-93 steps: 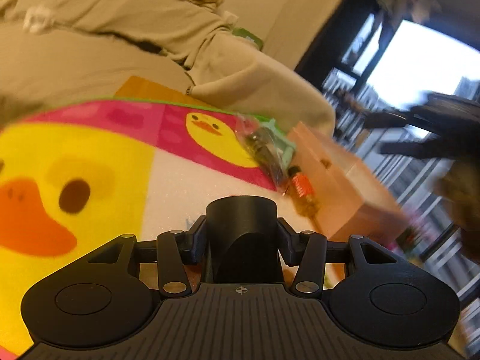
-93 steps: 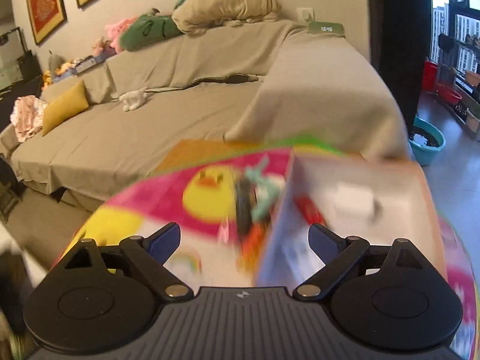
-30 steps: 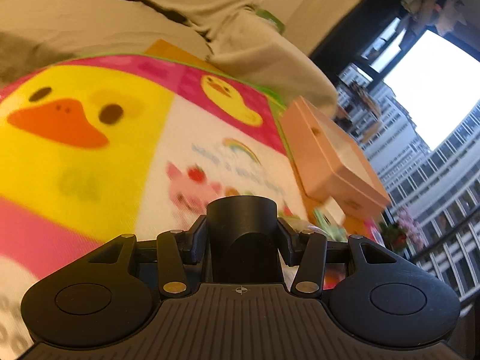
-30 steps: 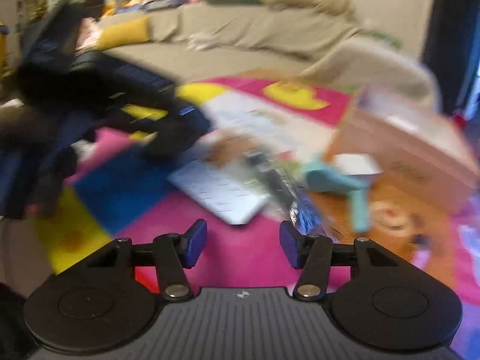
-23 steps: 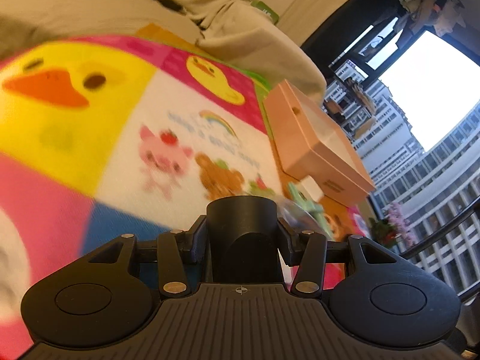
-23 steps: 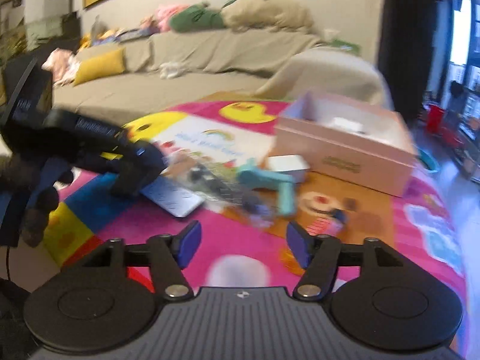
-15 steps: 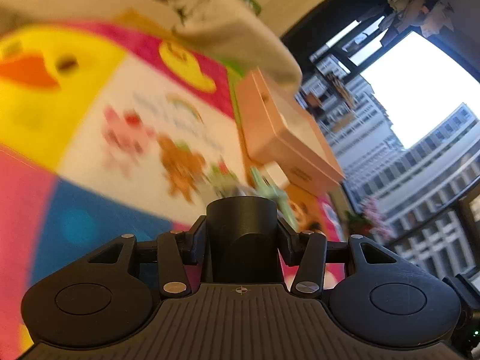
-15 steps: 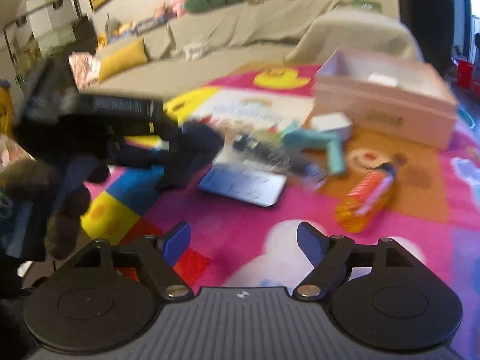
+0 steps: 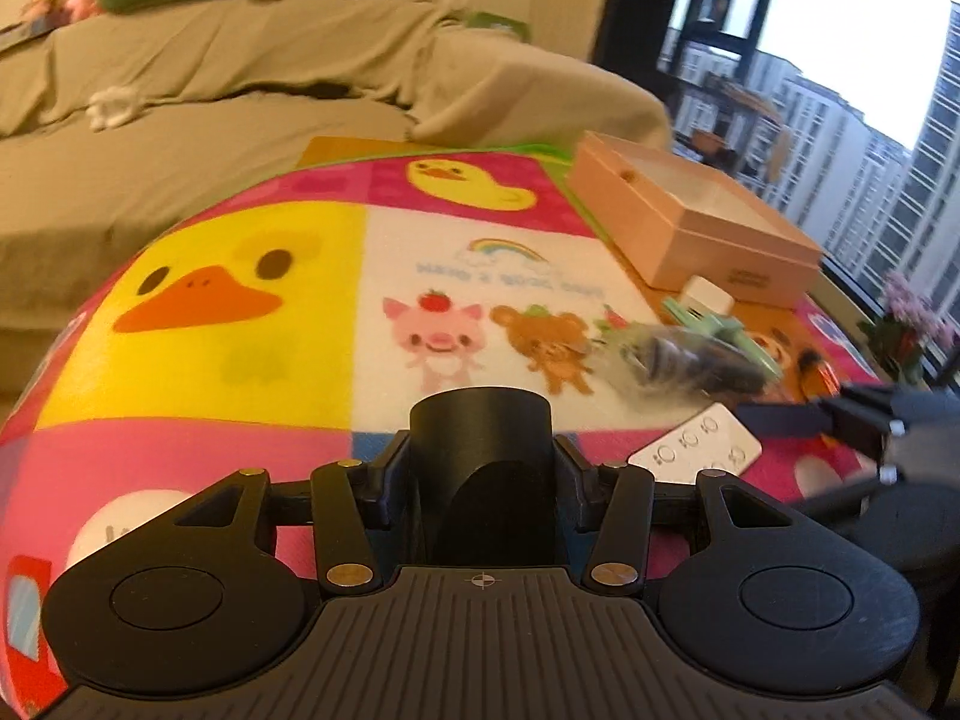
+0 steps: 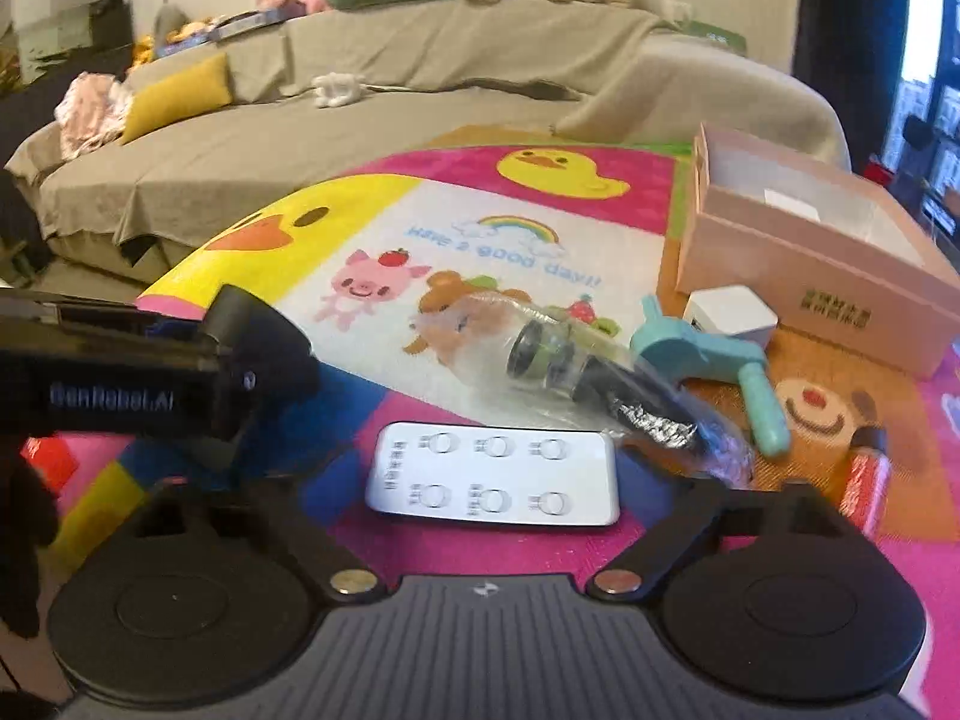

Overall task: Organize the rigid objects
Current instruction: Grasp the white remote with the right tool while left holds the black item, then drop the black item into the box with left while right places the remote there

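A white remote (image 10: 495,474) lies flat on the cartoon mat, just ahead of my right gripper (image 10: 489,483), which is wide open around its near side. Behind it lie a clear bag of dark parts (image 10: 600,384), a teal handled tool (image 10: 708,360), a white cube (image 10: 729,315) and an orange tube (image 10: 864,480). An open pink box (image 10: 816,252) stands at the right. My left gripper (image 9: 480,456) is shut on a black cylinder (image 9: 480,438) and hovers left of the remote (image 9: 696,441); its body shows in the right wrist view (image 10: 150,384).
The mat (image 9: 240,312) covers a low table. A beige-covered sofa (image 10: 360,108) with cushions and soft toys runs behind it. A window with a city view (image 9: 870,120) is at the right. A potted pink flower (image 9: 906,324) stands past the table's right edge.
Both grippers have pulled back from the pink box toward the near side of the mat. My right gripper has opened wider and dropped close to the white remote.
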`<action>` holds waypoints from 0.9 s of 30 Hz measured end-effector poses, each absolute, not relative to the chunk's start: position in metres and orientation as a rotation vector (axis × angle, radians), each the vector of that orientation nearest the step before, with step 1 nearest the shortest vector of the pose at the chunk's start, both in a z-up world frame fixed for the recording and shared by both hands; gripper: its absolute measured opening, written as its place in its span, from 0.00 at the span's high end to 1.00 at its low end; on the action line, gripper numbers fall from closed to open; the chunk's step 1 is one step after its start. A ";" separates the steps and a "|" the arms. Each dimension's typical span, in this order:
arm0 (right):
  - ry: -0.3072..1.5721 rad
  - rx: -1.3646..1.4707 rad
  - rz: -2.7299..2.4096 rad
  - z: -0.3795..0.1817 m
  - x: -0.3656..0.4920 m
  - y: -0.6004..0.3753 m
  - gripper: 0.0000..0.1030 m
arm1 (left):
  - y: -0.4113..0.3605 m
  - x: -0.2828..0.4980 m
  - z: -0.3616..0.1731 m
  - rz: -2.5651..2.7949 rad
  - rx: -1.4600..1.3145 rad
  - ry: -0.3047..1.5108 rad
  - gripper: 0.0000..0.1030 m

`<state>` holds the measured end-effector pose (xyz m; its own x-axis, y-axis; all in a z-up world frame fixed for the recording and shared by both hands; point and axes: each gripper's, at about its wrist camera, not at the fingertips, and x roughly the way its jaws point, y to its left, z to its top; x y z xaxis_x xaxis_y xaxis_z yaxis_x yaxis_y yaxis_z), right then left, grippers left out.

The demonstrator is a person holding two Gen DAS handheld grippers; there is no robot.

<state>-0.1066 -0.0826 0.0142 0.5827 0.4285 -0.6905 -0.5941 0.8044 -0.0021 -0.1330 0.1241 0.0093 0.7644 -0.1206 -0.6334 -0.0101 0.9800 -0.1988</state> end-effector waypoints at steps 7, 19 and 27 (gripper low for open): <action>0.709 -0.190 0.642 0.043 -0.105 -0.128 0.16 | 0.103 -0.142 0.012 -0.105 -0.113 0.738 0.48; 0.428 -0.148 0.418 0.092 -0.119 -0.253 0.16 | 0.032 -0.078 0.092 -0.386 -0.116 0.609 0.48; 0.412 -0.115 0.344 0.072 -0.115 -0.291 0.16 | -0.011 0.072 0.125 -0.328 -0.265 0.545 0.49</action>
<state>-0.1155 -0.2914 0.0720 0.8595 0.3037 -0.4112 -0.3498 0.9360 -0.0398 0.0716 -0.0111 0.1252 0.8053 -0.3722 -0.4615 0.2334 0.9146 -0.3303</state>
